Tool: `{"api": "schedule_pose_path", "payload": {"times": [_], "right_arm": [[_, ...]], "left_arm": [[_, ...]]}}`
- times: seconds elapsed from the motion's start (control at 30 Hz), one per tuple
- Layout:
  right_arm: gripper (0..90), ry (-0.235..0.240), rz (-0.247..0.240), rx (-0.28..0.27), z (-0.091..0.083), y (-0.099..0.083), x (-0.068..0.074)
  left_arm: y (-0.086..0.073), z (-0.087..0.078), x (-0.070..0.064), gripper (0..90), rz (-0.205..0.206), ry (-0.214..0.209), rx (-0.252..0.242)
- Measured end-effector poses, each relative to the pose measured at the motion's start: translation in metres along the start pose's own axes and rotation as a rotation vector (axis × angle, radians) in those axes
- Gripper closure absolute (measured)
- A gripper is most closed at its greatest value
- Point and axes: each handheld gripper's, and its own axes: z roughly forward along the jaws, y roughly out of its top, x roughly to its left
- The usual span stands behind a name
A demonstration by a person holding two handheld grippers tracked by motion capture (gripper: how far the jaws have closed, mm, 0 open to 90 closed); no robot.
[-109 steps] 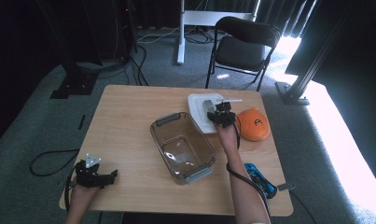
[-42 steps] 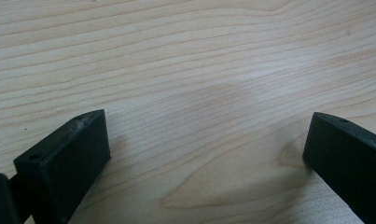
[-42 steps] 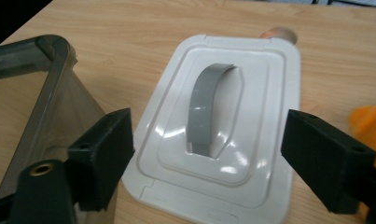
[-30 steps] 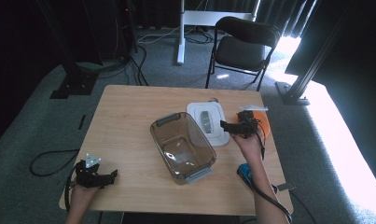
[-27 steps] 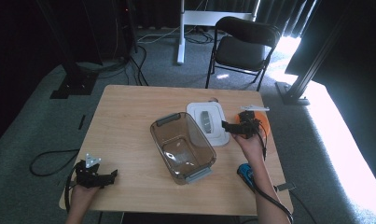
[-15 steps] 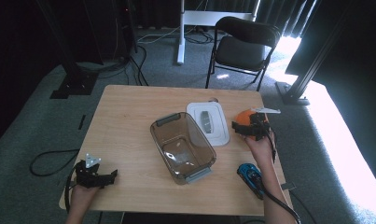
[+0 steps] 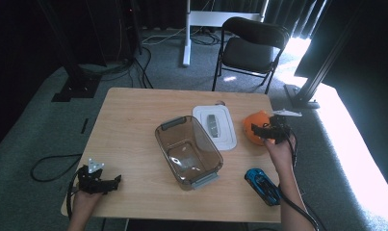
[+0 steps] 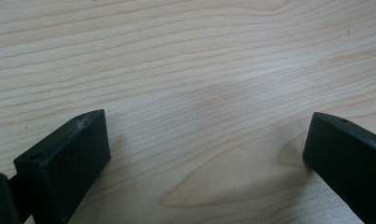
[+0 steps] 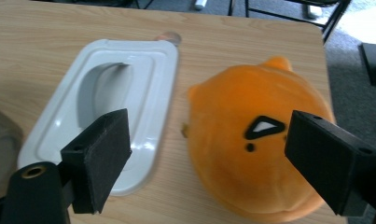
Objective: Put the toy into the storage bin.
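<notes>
Orange plush toy (image 9: 251, 154) | step: approach | right tongs (image 9: 223, 154) spread, astride | left tongs (image 8: 204, 163) spread, idle | next: lower, pinch

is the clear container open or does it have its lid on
Open. The clear container has no lid on and looks empty inside; the white lid lies flat on the table just beside it.

Harsh daylight glare at right, dark surroundings, close views slightly soft.
</notes>
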Motion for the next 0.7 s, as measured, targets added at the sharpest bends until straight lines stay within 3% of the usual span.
{"api": "schedule_pose_path", "payload": {"times": [0.33, 0.7], "right_arm": [[15.4, -0.054, 0.067, 0.036, 0.017, 0.000, -0.028], [16.1, -0.113, 0.034, 0.130, 0.046, 0.004, -0.031]], "left_arm": [[0.000, 0.000, 0.000, 0.9, 0.001, 0.000, 0.001], [0.000, 0.000, 0.000, 0.9, 0.000, 0.000, 0.000]]}}
